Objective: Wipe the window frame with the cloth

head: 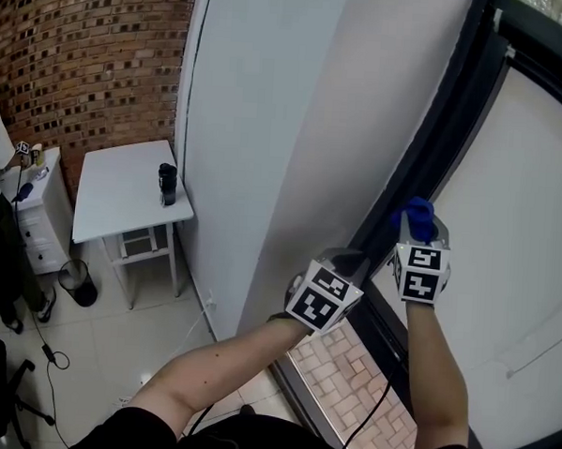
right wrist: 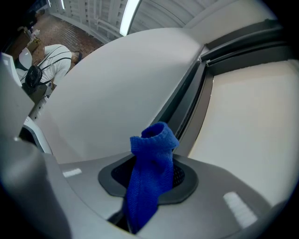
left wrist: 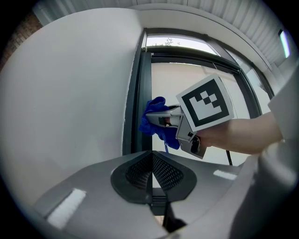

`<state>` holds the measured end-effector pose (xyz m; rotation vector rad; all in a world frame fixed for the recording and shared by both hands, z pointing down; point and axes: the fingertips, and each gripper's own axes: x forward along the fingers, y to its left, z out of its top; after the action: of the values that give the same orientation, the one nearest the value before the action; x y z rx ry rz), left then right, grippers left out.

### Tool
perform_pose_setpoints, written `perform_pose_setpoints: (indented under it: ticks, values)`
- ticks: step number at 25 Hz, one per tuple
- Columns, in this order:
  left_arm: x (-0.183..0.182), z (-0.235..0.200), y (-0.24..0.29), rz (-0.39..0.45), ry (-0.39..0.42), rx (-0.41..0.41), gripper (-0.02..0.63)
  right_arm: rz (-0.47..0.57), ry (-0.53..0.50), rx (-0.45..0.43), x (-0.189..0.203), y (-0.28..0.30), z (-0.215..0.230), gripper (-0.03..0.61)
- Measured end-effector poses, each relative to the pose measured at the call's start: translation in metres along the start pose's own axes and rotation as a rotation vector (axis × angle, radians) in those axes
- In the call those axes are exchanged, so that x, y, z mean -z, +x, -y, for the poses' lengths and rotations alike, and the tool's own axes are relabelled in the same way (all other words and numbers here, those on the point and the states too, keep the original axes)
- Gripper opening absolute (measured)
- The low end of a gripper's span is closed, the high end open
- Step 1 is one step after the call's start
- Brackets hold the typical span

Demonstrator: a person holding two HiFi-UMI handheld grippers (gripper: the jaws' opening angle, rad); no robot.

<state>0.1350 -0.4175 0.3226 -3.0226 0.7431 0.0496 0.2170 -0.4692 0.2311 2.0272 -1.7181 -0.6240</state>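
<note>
**Cloth at the frame**

Nearest: left gripper [left wrist: 152, 172] pressed shut on nothing, just beside the right. Right gripper [left wrist: 159, 117] clamped on blue cloth [right wrist: 152, 172], knit end poking up past the jaws, at the dark frame [right wrist: 188, 94]. Likely soft, light, floppy, not slippery. Best pinched mid-fold, leaving a loose pad to press along the frame. Beyond, pale pane [right wrist: 252, 121].

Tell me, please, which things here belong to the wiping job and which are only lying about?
For the job: blue knitted cloth, dark window frame, right gripper clamping it, empty shut left gripper.

Lying about: white square table, black bottle on it, small round bin, white drawer cabinet.
</note>
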Motion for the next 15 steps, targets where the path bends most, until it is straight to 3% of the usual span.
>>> perform_pose_setpoints:
  ticks: [15]
  values:
    - [-0.04, 0.004, 0.01, 0.049, -0.003, 0.033, -0.009, 0.053, 0.058, 0.004, -0.061, 0.006, 0.043, 0.117]
